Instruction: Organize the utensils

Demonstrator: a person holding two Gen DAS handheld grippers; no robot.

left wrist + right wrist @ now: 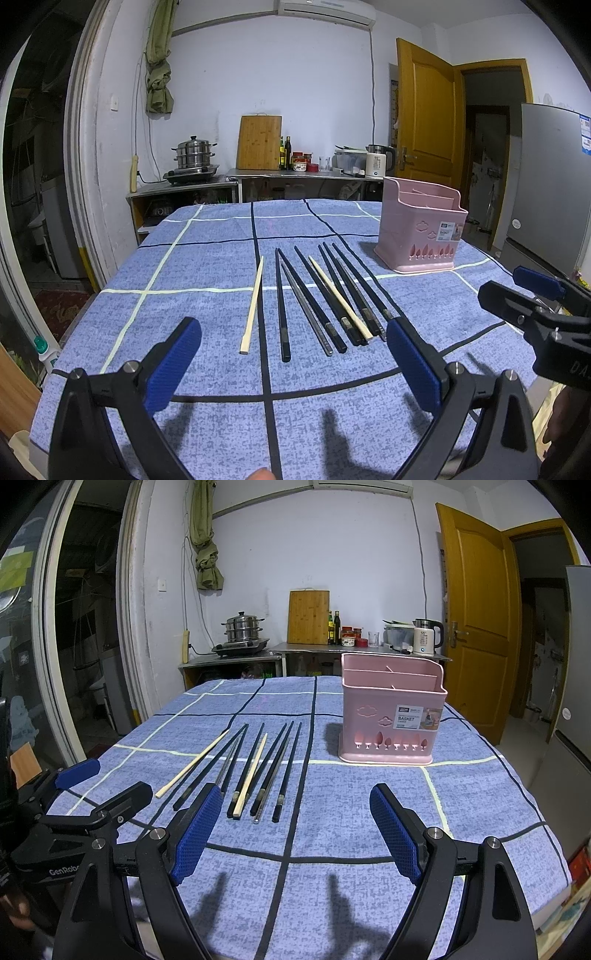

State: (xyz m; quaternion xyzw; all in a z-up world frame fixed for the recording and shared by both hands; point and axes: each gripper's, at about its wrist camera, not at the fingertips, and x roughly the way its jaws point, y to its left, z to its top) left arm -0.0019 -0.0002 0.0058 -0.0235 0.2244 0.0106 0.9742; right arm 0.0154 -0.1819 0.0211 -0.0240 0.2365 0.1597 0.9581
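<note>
In the left wrist view, the left gripper (pixel 293 363) hovers low over a blue checked tablecloth (pixel 207 266), its blue-padded fingers (pixel 173 365) spread wide with nothing between them. A row of chopsticks (pixel 317 295) lies on the cloth at the centre of the frame, mostly black, with one pale chopstick (pixel 252 305) set apart to the left and another pale one among the black. A pink utensil basket (pixel 421 229) stands upright on the cloth at right centre, near the chopsticks' far tips. The right gripper (pixel 295 829), seen from its own camera, likewise has its fingers (pixel 395 834) splayed and holds nothing; in that view the chopsticks lie left of centre and the basket stands upper right of centre.
</note>
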